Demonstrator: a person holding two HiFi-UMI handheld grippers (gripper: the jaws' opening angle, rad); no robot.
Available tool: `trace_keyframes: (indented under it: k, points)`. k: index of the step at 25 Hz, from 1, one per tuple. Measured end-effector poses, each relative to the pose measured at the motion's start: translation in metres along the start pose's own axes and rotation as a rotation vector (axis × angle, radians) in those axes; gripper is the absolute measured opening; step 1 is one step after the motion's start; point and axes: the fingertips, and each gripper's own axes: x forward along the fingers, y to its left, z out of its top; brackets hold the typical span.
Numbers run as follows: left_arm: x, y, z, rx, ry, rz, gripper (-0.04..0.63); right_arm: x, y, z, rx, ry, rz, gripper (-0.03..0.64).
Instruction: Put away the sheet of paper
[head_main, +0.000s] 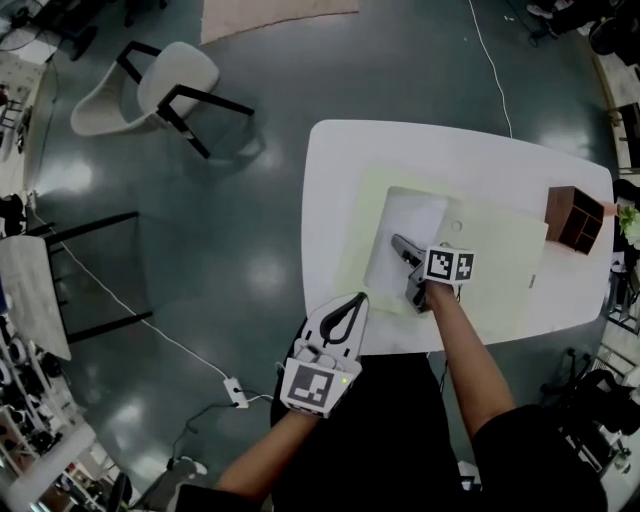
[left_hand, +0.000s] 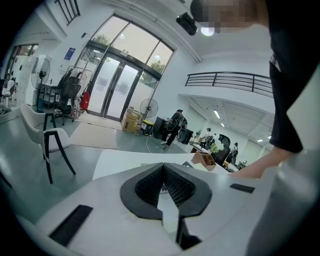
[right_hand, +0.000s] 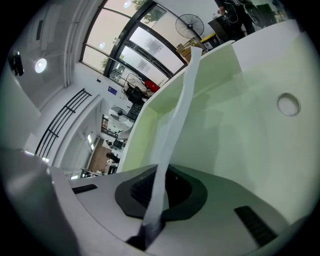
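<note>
- Left gripper (head_main: 352, 305): sat by the near-left edge of the table (head_main: 450, 150). Its jaws were closed together with nothing between them, and it was apart from the paper.
- Right gripper (head_main: 400, 245): was clenched on the near end of the sheet of paper (head_main: 408, 232). In the right gripper view the sheet (right_hand: 177, 115) ran edge-on between the pads and rose away from them.
- Sheet of paper: white and single, it lay over the left part of a pale green mat (head_main: 490, 260). The pinched end was lifted, and the far end seemed to rest on the mat.
- Handling note, as a judgement: the sheet looked limp and held at one end only. A slow, level carry with steady pinch pressure would suit it. The free end was likely to drag, fold or catch air, so the idle left gripper could support it.
- Round mark (head_main: 457, 227): small and pale, on the mat just right of the sheet. What it was could not be told.
- Wooden organiser (head_main: 575, 218): brown and open-topped with compartments, it stood at the far-right corner of the table, well apart from the sheet. It was the probable place for the paper. Its narrow slots would call for feeding the sheet in edge first.
- Obstructions: only the round mark showed on the mat between sheet and organiser.
- Floor, beyond the table: a white chair (head_main: 150, 90) stood far left, and a cable (head_main: 130, 310) ran to a power strip (head_main: 235, 390). All were clear of the work.
</note>
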Motion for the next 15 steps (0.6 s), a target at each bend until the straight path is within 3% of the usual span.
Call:
trace_keyframes:
  k: [4, 5, 15]
  points:
    - [-0.001, 0.005, 0.002, 0.001, 0.004, -0.006, 0.003, 0.004, 0.005, -0.001, 0.052, 0.008, 0.039, 0.013]
    - [0.000, 0.006, 0.003, 0.003, 0.004, -0.007, 0.003, 0.002, 0.003, 0.000, 0.057, 0.002, 0.028, 0.057]
    - [-0.001, 0.009, 0.011, 0.014, -0.012, -0.026, 0.003, -0.020, -0.008, 0.011, 0.067, -0.037, -0.098, 0.197]
